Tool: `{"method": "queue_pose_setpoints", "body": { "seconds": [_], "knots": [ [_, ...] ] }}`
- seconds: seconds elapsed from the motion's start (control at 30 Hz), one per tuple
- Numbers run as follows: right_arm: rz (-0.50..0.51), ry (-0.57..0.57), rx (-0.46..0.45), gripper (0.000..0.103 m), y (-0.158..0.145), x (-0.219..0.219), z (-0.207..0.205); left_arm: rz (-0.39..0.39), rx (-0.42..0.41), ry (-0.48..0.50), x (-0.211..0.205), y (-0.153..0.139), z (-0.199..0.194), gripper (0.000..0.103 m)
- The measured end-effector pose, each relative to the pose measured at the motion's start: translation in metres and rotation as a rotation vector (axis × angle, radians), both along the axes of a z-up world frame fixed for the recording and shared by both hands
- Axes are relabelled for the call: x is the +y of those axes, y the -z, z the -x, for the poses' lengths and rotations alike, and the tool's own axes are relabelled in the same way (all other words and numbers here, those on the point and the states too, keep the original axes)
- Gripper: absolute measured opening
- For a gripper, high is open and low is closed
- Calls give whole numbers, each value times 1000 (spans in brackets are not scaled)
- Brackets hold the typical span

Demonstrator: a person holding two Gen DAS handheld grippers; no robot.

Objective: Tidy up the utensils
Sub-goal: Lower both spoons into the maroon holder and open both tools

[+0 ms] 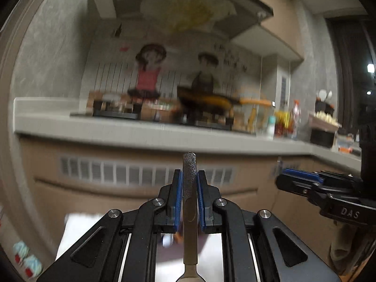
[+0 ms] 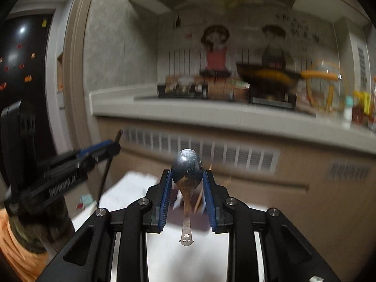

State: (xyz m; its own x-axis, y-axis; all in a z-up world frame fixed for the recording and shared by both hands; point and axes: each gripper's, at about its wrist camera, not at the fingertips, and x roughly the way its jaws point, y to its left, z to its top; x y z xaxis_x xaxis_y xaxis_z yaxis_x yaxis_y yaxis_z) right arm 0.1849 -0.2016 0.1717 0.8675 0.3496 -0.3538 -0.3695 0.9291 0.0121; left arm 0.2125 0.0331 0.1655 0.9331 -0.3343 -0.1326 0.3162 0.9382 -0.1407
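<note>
Left wrist view: my left tongs point(image 1: 189, 178) pointed nearly level at the counter point(image 1: 164, 138) and its stove point(image 1: 117, 114).
Only here: a black holder of white utensils point(image 1: 324, 104) at the counter's far right end.
Left tongs' grip: closed down tight on a flat metal utensil handle point(image 1: 189, 188), blue pads point(image 1: 179, 195) pressing both its edges; the textured tip stuck out ahead and the wider end ran back under the camera.
Right tongs seen here: my right tongs point(image 1: 293, 181) entered from the right edge, side-on.
Right wrist view: tilted a little downward toward the same counter, with white cloth point(image 2: 131, 188) below.
Only here: a dark door with small stickers point(image 2: 21, 65) on the left.
Right tongs' grip: partly closed, clamped on a metal spoon point(image 2: 187, 166) across its bowl, handle hanging back toward me.
Left tongs seen here: at the left, side-on, a thin dark utensil edge poking past the tips.
</note>
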Motion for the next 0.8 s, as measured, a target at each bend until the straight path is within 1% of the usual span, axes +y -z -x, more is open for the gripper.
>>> {"method": "queue_pose_setpoints", "body": {
  "seconds": [0.07, 0.13, 0.23, 0.33, 0.47, 0.53, 0.63, 0.7, 0.8],
  "knots": [
    [-5, 0, -25, 25, -8, 5, -21, 11, -40, -2, -2, -5, -22, 12],
    [-8, 7, -41, 25, -12, 9, -46, 38, -60, -8, -3, -9, -47, 12],
    [-23, 8, -26, 25, -12, 12, -81, 72, -78, -3, -4, -14, -82, 12],
    [-16, 21, -24, 25, -7, 15, -111, 86, -94, -26, -11, -9, -112, 12],
    [-26, 24, -2, 25, 15, 10, -140, 94, -136, -70, -16, 17, -140, 12],
    [-39, 33, 19, 25, 31, 8, -154, 85, -152, -100, -19, 36, -147, 12],
    [-41, 33, 78, 25, 61, 9, -173, 58, -156, -136, -24, 66, -154, 12],
    [-23, 40, 107, 25, 80, 11, -183, 38, -138, -150, -28, 85, -157, 12],
    [-14, 29, 182, 25, 114, 16, -193, 52, -42, -149, -25, 110, -166, 12]
  ]
}}
